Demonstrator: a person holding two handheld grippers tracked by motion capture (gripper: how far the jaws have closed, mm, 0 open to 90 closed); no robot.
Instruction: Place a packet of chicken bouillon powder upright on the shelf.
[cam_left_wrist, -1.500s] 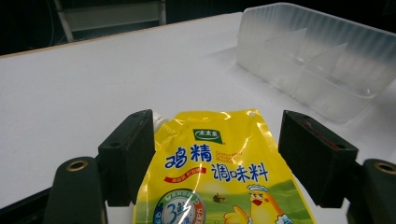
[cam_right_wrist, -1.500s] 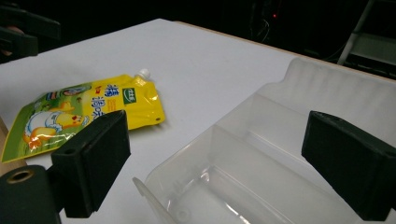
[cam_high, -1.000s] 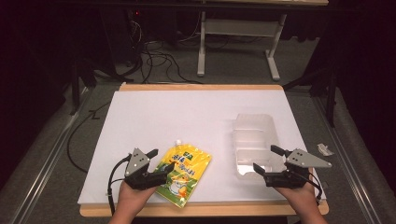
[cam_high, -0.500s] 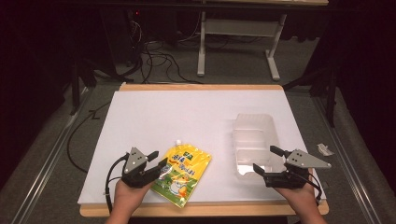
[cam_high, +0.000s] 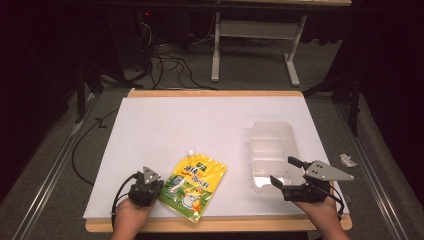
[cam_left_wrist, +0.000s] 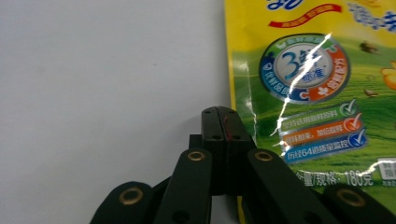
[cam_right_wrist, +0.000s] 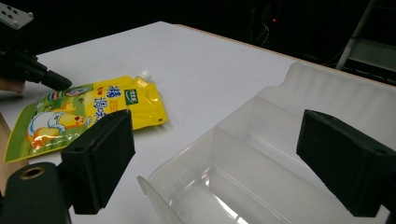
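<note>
Near table front edge, glossy yellow-green spouted pouch (cam_high: 194, 186); left gripper (cam_left_wrist: 219, 122) fingers just closed, pinching pouch edge

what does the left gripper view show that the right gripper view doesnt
Left gripper view: close-up print on the yellow pouch, and the left hand-held gripper with jaws just closed at the pouch's edge; whether they pinch it is unclear. Right gripper view: the right hand-held gripper, open before the clear container, and the pouch's white spout. Shared: pouch, white table, left hand-held gripper.
</note>
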